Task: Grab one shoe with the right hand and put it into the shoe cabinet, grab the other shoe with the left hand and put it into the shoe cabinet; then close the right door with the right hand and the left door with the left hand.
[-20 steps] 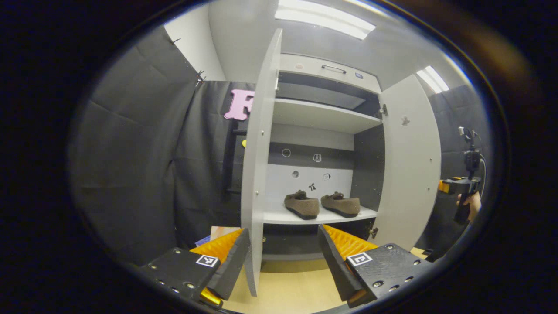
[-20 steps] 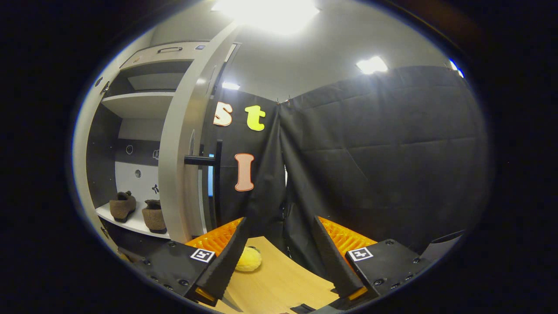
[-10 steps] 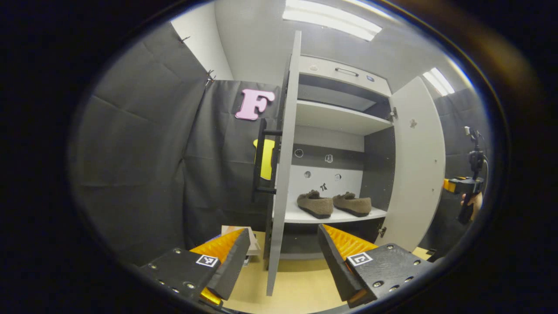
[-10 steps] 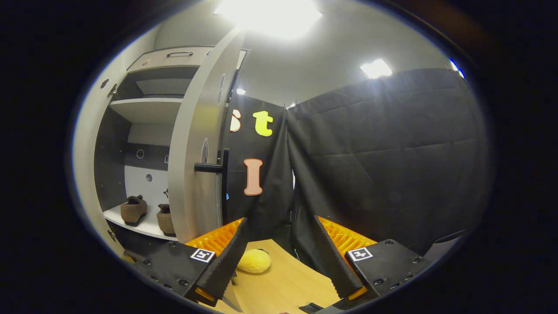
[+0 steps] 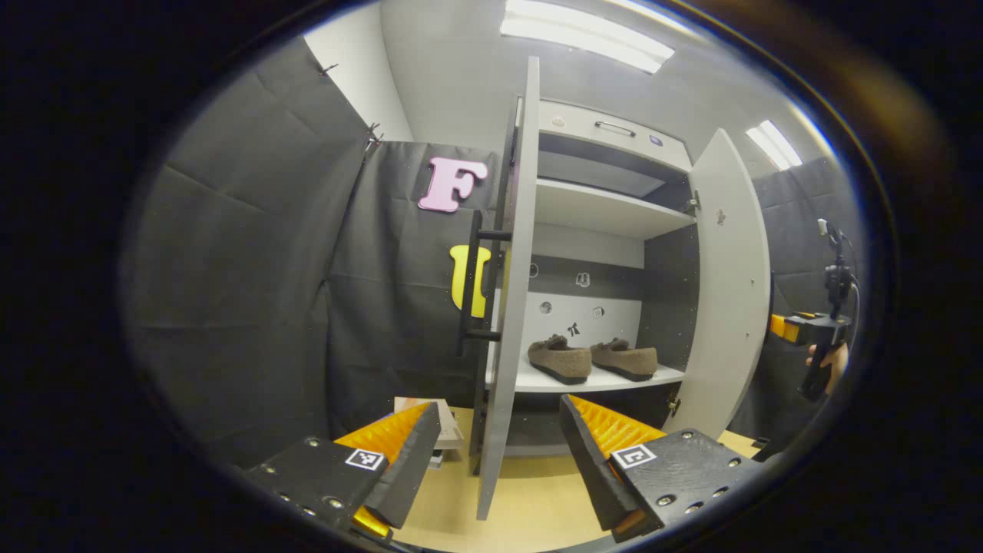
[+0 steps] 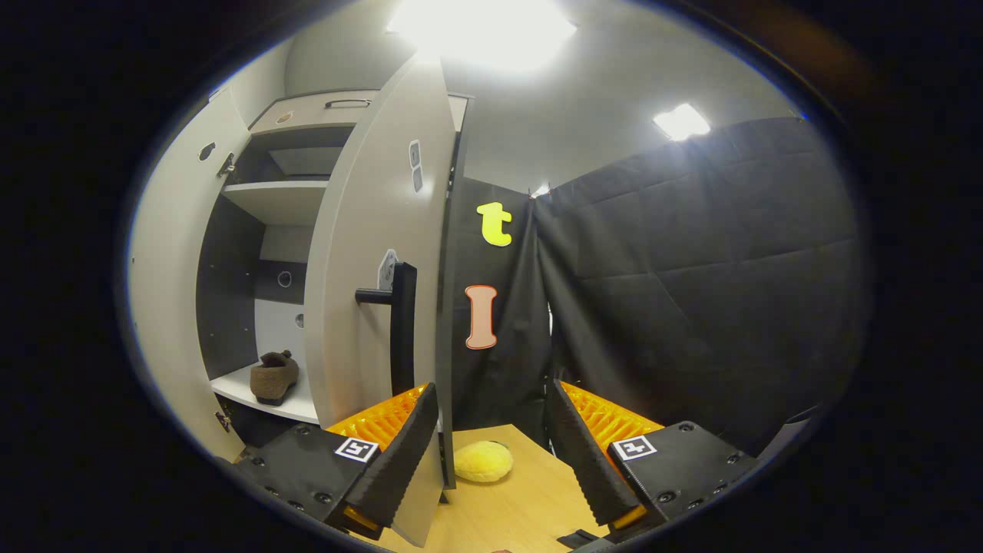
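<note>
In the left gripper view the left door [image 5: 511, 292] now stands farther right in the picture than a second ago, its outer face and black handle [image 5: 474, 284] turned into sight where only its inner face and edge showed. The right door [image 5: 726, 284] looks narrower, swung further toward the cabinet. In the right gripper view the right door [image 6: 376, 261] fills more of the picture and hides one shoe, so a single shoe [image 6: 273, 378] remains visible. Its handle [image 6: 399, 326] sits closer to the right gripper [image 6: 491, 449]. The yellow toy [image 6: 482, 461] appears larger and nearer.
</note>
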`<state>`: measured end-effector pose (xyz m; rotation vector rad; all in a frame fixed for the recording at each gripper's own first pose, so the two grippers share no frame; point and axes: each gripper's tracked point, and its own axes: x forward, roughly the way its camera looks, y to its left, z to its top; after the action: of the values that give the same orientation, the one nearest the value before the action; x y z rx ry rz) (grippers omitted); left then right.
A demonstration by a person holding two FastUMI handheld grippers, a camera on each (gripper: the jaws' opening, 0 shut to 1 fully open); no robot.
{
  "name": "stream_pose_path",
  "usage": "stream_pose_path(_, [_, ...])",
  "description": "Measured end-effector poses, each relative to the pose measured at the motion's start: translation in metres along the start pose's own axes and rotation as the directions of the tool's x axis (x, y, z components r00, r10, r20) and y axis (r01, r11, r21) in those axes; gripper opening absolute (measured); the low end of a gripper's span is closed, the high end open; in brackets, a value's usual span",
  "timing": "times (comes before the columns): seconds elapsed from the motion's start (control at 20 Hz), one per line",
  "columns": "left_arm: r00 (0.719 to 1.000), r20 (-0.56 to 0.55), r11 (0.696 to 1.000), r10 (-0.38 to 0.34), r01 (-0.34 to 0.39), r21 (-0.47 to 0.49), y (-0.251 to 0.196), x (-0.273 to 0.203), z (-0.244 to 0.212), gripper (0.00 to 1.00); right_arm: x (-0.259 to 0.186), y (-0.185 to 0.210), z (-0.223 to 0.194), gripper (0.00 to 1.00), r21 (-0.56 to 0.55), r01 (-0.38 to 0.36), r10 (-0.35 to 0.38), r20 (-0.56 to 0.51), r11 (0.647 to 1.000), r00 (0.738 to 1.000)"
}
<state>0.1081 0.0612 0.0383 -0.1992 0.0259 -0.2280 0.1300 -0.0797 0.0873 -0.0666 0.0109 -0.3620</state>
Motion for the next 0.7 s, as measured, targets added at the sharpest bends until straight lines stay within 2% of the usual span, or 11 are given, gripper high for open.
stream_pose_path(0.1, [1.0, -0.001, 1.0, 0.012, -0.012, 0.002, 0.005, -0.003, 0.001, 0.9, 0.0, 0.013, 0.0, 0.92, 0.01, -0.024, 0.024, 0.004, 1.0, 1.0])
stream_pose_path(0.15, [1.0, -0.001, 1.0, 0.018, -0.018, 0.004, 0.008, -0.004, 0.001, 0.94, 0.0, 0.019, 0.0, 0.92, 0.014, -0.039, 0.038, 0.005, 0.999, 0.999])
stream_pose_path(0.25, [1.0, -0.001, 1.0, 0.03, -0.03, 0.006, 0.014, -0.007, 0.002, 0.9, 0.003, 0.03, 0.0, 0.92, 0.02, -0.069, 0.069, 0.007, 0.997, 0.998])
stream_pose_path(0.3, [0.999, -0.002, 0.999, 0.037, -0.037, 0.008, 0.016, -0.008, 0.002, 0.9, 0.004, 0.036, 0.0, 0.95, 0.02, -0.081, 0.081, 0.007, 0.997, 0.997])
stream_pose_path(0.35, [0.999, -0.003, 0.999, 0.044, -0.044, 0.011, 0.019, -0.009, 0.001, 0.87, 0.008, 0.043, -0.002, 0.92, 0.014, -0.093, 0.093, 0.001, 0.996, 0.996])
stream_pose_path(0.4, [0.999, -0.004, 0.999, 0.051, -0.051, 0.015, 0.022, -0.009, 0.002, 0.9, 0.01, 0.05, -0.005, 0.95, 0.006, -0.106, 0.106, -0.009, 0.994, 0.994])
stream_pose_path(0.55, [0.997, -0.002, 0.997, 0.077, -0.077, 0.025, 0.03, -0.01, 0.004, 0.9, 0.013, 0.069, -0.01, 0.95, -0.012, -0.146, 0.145, -0.027, 0.989, 0.989])
stream_pose_path(0.6, [0.996, -0.003, 0.996, 0.085, -0.085, 0.027, 0.035, -0.01, 0.006, 0.97, 0.012, 0.073, -0.011, 0.92, -0.015, -0.155, 0.154, -0.028, 0.988, 0.988])
stream_pose_path(0.65, [0.996, -0.002, 0.995, 0.094, -0.094, 0.029, 0.039, -0.01, 0.007, 0.9, 0.013, 0.078, -0.012, 0.92, -0.017, -0.164, 0.163, -0.027, 0.986, 0.986])
stream_pose_path(0.7, [0.995, -0.001, 0.994, 0.101, -0.101, 0.031, 0.042, -0.01, 0.008, 0.9, 0.012, 0.082, -0.012, 0.95, -0.018, -0.172, 0.172, -0.029, 0.985, 0.985])
